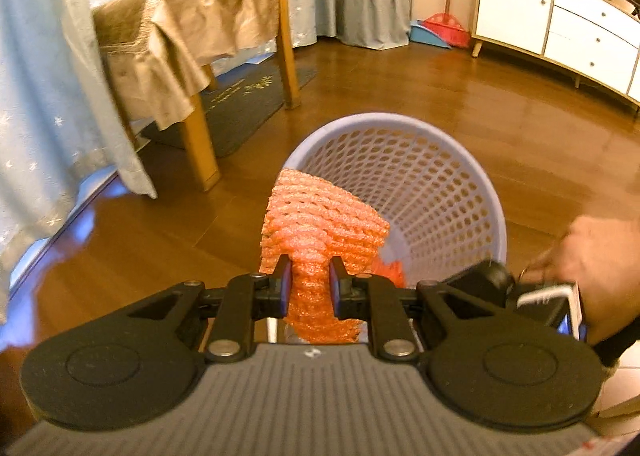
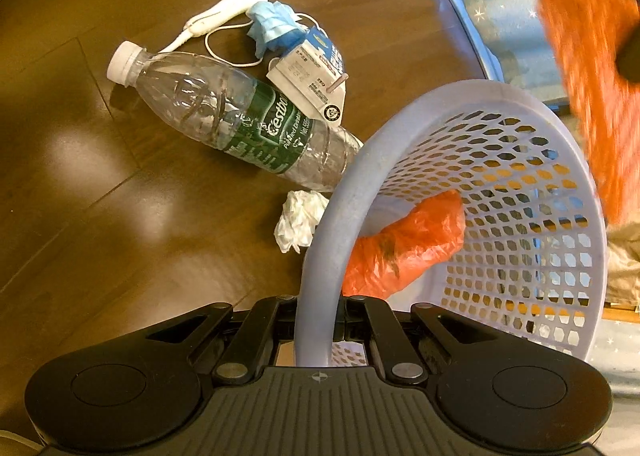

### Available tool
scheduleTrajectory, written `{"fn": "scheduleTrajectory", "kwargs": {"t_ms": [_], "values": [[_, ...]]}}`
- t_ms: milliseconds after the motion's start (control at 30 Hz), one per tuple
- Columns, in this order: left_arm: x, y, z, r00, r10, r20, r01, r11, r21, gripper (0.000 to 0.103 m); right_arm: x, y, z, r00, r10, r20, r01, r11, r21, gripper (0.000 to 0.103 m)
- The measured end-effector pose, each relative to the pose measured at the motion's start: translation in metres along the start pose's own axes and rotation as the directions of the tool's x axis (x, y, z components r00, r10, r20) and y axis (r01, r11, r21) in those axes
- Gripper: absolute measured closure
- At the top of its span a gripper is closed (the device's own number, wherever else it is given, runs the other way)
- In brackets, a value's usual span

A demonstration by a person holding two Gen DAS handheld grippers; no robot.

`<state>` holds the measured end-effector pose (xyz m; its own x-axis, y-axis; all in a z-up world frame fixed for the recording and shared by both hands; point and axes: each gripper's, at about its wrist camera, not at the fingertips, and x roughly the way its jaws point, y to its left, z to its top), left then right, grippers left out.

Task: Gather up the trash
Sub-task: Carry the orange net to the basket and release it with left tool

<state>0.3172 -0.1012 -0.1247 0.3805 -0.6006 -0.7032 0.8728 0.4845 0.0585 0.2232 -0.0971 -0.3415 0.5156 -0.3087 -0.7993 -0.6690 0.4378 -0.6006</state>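
In the left wrist view, the left gripper [image 1: 309, 288] grasps an orange foam net [image 1: 320, 224]; its long axis runs forward from the fingers, over the near rim of the basket [image 1: 460, 160].

In the right wrist view, the right gripper [image 2: 316, 320] is clenched on the basket rim [image 2: 320, 256]. An orange bag [image 2: 404, 244] lies inside, just ahead. Ahead and left on the floor, a bottle [image 2: 236, 120] points its cap away to the left.

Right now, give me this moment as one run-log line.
left claw: shut on orange foam net | right claw: shut on basket rim | floor: bottle, tissue
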Motion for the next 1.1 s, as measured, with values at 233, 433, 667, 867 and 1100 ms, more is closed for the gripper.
{"fn": "scheduleTrajectory", "kwargs": {"t_ms": [233,433,667,867,1100], "values": [[0.02,-0.008,0.005,0.999,-0.037,0.037,0.037,0.999,0.003,0.055,0.0,-0.001,0.001,1.0,0.004,0.003,-0.004,1.0,0.009,0.102],[0.012,0.003,-0.004,0.999,0.006,0.036,-0.005,1.0,-0.022,0.055,0.0,-0.002,0.0,1.0,0.004,0.002,-0.004,1.0,0.012,0.102],[0.0,0.03,-0.024,0.995,0.097,0.011,-0.096,0.993,-0.068,0.055,0.0,-0.002,0.0,1.0,0.004,0.0,-0.004,1.0,0.015,0.102],[-0.013,0.058,-0.049,0.982,0.186,-0.027,-0.188,0.975,-0.12,0.049,0.0,-0.002,0.0,1.0,0.003,-0.002,-0.003,1.0,0.017,0.102],[-0.029,0.088,-0.082,0.957,0.28,-0.078,-0.29,0.939,-0.185,0.04,0.001,-0.002,0.0,1.0,0.001,-0.005,-0.001,1.0,0.02,0.102]]}}
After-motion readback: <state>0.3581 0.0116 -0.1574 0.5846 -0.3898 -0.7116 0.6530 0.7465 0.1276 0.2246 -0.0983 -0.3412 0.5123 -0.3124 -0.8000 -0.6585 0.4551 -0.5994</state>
